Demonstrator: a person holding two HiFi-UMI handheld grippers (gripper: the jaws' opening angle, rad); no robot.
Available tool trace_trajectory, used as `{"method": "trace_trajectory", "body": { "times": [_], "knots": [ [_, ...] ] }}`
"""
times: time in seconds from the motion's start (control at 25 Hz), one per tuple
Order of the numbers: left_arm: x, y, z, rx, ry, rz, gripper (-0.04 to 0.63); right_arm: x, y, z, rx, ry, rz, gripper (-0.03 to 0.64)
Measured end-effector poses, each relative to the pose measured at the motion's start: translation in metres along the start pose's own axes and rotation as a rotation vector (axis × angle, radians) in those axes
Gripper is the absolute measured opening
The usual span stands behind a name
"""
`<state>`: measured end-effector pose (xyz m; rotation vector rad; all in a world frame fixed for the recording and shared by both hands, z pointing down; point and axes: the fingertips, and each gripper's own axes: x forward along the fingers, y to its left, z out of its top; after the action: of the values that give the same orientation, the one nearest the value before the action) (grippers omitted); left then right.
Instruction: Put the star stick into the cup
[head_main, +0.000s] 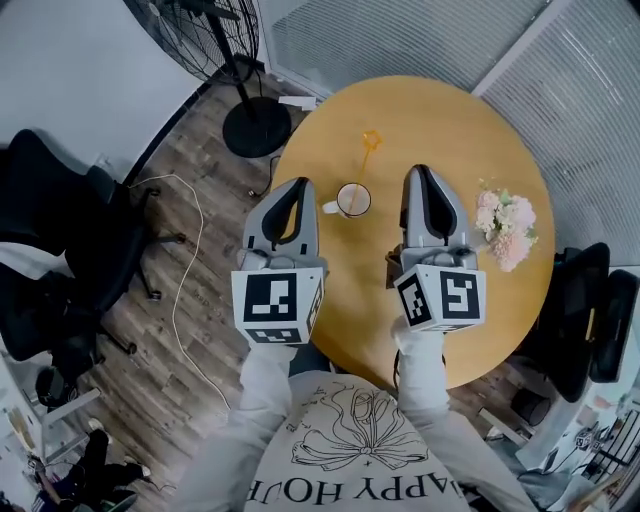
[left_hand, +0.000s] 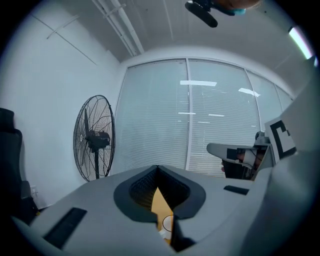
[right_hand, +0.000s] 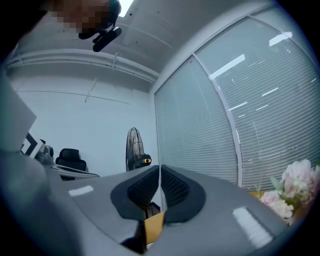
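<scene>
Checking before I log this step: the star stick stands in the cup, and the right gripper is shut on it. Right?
Not quite. The right gripper is shut, but on nothing: the right gripper view shows its jaws together, nothing between them. The star stick does stand in the cup.

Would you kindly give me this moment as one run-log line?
star stick: standing in cup | left gripper: shut, empty | right gripper: shut, empty | both over table

Smooth matt wooden table, glossy cup
</scene>
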<state>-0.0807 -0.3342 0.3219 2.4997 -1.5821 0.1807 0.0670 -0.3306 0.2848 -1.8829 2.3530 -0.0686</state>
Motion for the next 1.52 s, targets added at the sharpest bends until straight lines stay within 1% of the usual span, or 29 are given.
{"method": "trace_trajectory", "body": {
  "times": [0.24, 0.64, 0.96, 1.52],
  "knots": [
    [-0.017, -0.007, 0.027, 0.029, -0.049, -0.009, 0.006, -0.015, 0.004, 0.024, -0.005, -0.039, -0.012, 0.023],
    [-0.029, -0.015, 0.050, 0.044, -0.095, -0.017, 0.006, -0.027, 0.007, 0.046, -0.003, -0.074, -0.021, 0.023],
    [-0.032, -0.023, 0.058, 0.053, -0.118, -0.033, 0.006, -0.032, 0.006, 0.049, -0.009, -0.076, -0.010, 0.023],
    [-0.037, -0.024, 0.053, 0.050, -0.109, -0.021, 0.006, -0.036, 0.004, 0.046, 0.009, -0.067, -0.019, 0.023]
  ]
}}
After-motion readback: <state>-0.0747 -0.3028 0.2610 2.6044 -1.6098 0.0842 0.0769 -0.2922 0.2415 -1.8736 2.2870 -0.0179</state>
